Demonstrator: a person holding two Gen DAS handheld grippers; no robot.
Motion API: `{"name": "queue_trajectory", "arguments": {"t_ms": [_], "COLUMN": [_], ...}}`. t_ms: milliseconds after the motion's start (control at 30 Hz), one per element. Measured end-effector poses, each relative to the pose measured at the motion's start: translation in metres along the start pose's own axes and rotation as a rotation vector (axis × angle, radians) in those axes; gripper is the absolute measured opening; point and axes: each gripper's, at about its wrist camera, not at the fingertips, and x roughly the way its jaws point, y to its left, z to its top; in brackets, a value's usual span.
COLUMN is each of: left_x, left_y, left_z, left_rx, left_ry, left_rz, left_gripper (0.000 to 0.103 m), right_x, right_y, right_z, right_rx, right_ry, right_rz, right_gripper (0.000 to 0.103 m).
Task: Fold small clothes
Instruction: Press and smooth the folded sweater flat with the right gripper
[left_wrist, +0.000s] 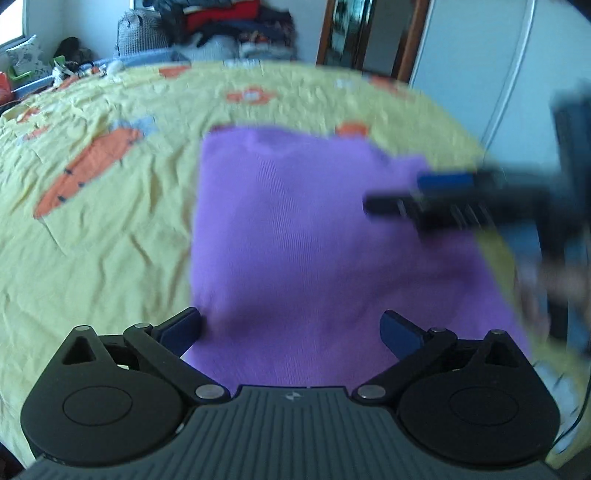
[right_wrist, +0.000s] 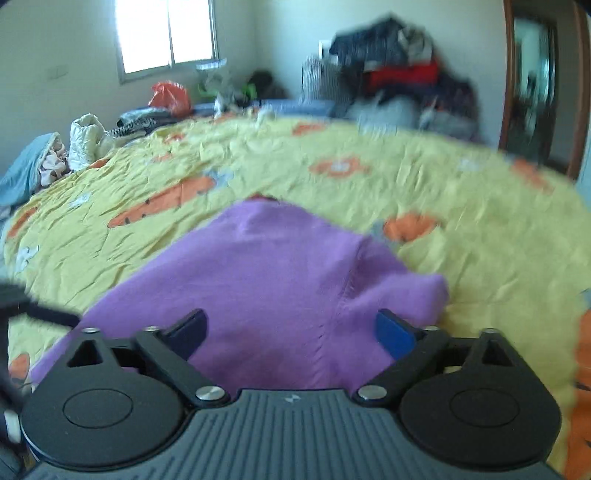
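Note:
A purple knit garment (left_wrist: 291, 236) lies flat on the yellow bedspread (left_wrist: 110, 229), folded into a rough rectangle. My left gripper (left_wrist: 291, 328) hovers over its near edge, jaws wide open, nothing between the blue pads. The right gripper (left_wrist: 424, 199) shows blurred at the right of the left wrist view, over the garment's right side. In the right wrist view the purple garment (right_wrist: 280, 288) fills the middle, one sleeve end (right_wrist: 417, 295) lying out to the right. My right gripper (right_wrist: 291, 330) is open above the cloth, its pads apart and empty.
The yellow bedspread (right_wrist: 461, 206) has orange carrot and flower prints. A heap of clothes (right_wrist: 399, 81) stands at the far side of the bed. More bundles and an orange bag (right_wrist: 170, 98) lie at the far left. A mirror door (right_wrist: 535, 85) is at the right.

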Motion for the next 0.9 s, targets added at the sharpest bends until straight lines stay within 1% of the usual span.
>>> {"name": "queue_trajectory", "arguments": {"t_ms": [33, 67, 100, 133, 200, 267, 300, 367, 400, 433, 467, 500, 567, 600, 633, 667, 700, 733, 800, 833, 900], "left_x": [0.005, 0.006, 0.006, 0.006, 0.005, 0.004, 0.003, 0.003, 0.003, 0.002, 0.002, 0.002, 0.002, 0.003, 0.003, 0.003, 0.002, 0.000, -0.007, -0.012, -0.025], "left_y": [-0.002, -0.002, -0.001, 0.000, 0.001, 0.003, 0.004, 0.006, 0.006, 0.006, 0.006, 0.005, 0.005, 0.005, 0.005, 0.007, 0.007, 0.008, 0.011, 0.012, 0.012], "left_z": [-0.005, -0.009, -0.011, -0.012, -0.011, -0.010, -0.011, -0.012, -0.013, -0.013, -0.014, -0.015, -0.015, -0.015, -0.015, -0.014, -0.014, -0.014, -0.015, -0.019, -0.029], "left_rx": [0.013, 0.017, 0.012, 0.011, 0.005, -0.005, -0.009, -0.015, -0.017, -0.019, -0.020, -0.019, -0.018, -0.016, -0.018, -0.025, -0.028, -0.035, -0.052, -0.054, -0.039], "left_ry": [-0.001, -0.018, -0.026, -0.023, -0.013, -0.009, -0.010, -0.013, -0.016, -0.019, -0.021, -0.023, -0.024, -0.025, -0.024, -0.020, -0.015, -0.008, -0.003, -0.003, -0.008], "left_rz": [0.017, 0.029, 0.028, 0.028, 0.025, 0.020, 0.018, 0.017, 0.016, 0.016, 0.017, 0.019, 0.020, 0.019, 0.017, 0.015, 0.014, 0.014, 0.002, -0.003, -0.019], "left_gripper": [0.103, 0.103, 0.103, 0.103, 0.103, 0.103, 0.103, 0.103, 0.103, 0.103, 0.103, 0.103, 0.103, 0.103, 0.103, 0.103, 0.103, 0.103, 0.103, 0.103, 0.103], "right_x": [0.011, 0.019, 0.021, 0.021, 0.018, 0.007, -0.003, -0.024, -0.032, -0.036, -0.036, -0.030, -0.009, -0.005, -0.002, 0.000, -0.001, -0.005, -0.021, -0.032, -0.054], "right_y": [-0.006, -0.014, -0.025, -0.030, -0.021, -0.009, 0.000, 0.019, 0.027, 0.036, 0.044, 0.050, 0.047, 0.034, 0.022, 0.019, 0.021, 0.026, 0.039, 0.043, 0.049], "right_z": [0.000, -0.001, -0.003, -0.003, -0.001, -0.002, -0.002, -0.009, -0.011, -0.015, -0.019, -0.023, -0.030, -0.030, -0.027, -0.024, -0.021, -0.019, -0.020, -0.024, -0.038], "right_rx": [-0.020, -0.018, 0.034, 0.058, 0.024, 0.043, 0.053, 0.032, 0.025, 0.017, -0.009, -0.046, -0.101, -0.037, 0.010, 0.012, 0.010, 0.004, -0.010, 0.004, 0.083], "right_ry": [0.033, 0.043, 0.040, 0.034, 0.033, 0.028, 0.014, -0.020, -0.032, -0.035, -0.020, 0.006, 0.060, 0.037, 0.033, 0.038, 0.051, 0.055, 0.038, 0.023, 0.016], "right_rz": [-0.053, -0.069, -0.047, -0.043, -0.098, -0.145, -0.154, -0.109, -0.101, -0.095, -0.079, -0.081, -0.152, -0.108, -0.097, -0.099, -0.105, -0.131, -0.177, -0.173, -0.143], "right_gripper": [0.094, 0.097, 0.101, 0.101, 0.103, 0.103, 0.103, 0.103, 0.103, 0.103, 0.103, 0.103, 0.103, 0.103, 0.103, 0.103, 0.103, 0.103, 0.103, 0.103, 0.103]}}
